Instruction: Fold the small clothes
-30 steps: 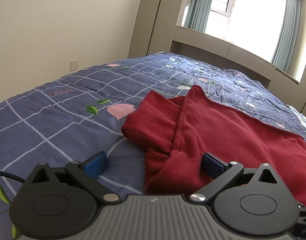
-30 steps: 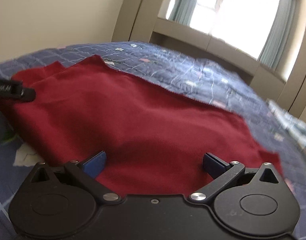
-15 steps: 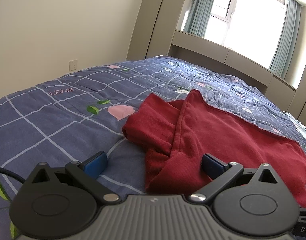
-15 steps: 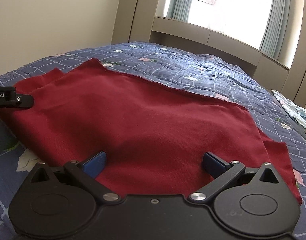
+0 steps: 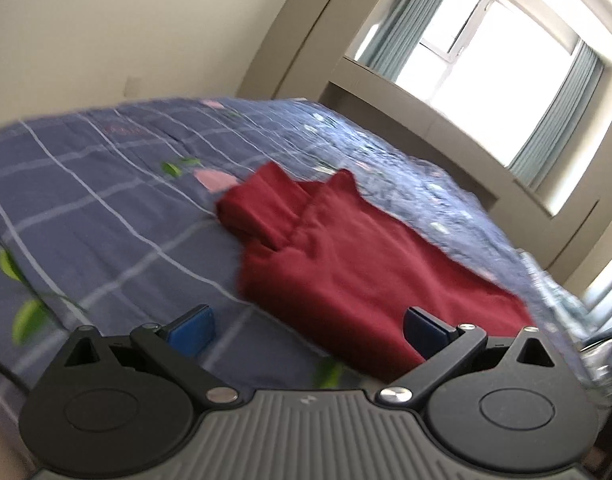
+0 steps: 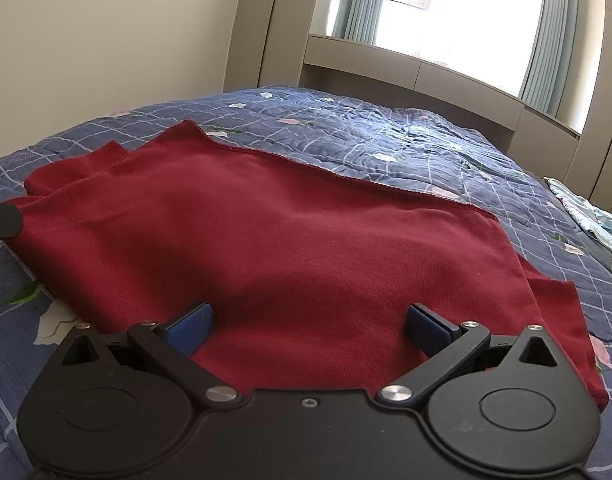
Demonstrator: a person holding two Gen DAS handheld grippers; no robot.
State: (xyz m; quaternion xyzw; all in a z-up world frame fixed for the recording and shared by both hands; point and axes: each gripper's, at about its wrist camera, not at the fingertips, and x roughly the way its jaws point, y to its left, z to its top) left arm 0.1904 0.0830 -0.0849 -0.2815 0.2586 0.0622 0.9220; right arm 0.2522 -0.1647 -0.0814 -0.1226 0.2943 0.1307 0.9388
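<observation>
A dark red garment [image 5: 357, 256] lies spread on the blue checked bedspread [image 5: 90, 216], with a sleeve folded in at its left end. It also shows in the right wrist view [image 6: 290, 240], lying flat. My left gripper [image 5: 306, 330] is open and empty, above the bedspread at the garment's near left edge. My right gripper [image 6: 307, 328] is open and empty, low over the garment's near middle. A dark piece of the left gripper [image 6: 2, 220] shows at the left edge of the right wrist view.
The bed runs back to a beige window ledge [image 6: 417, 68] and wardrobe panels [image 6: 262, 24]. A light patterned cloth [image 6: 589, 212] lies at the bed's far right. A plain wall [image 5: 106, 40] is on the left.
My left gripper has pulled back and tilted, so the garment looks smaller and farther off, and the view is blurred. My right gripper has shifted only a little over the garment.
</observation>
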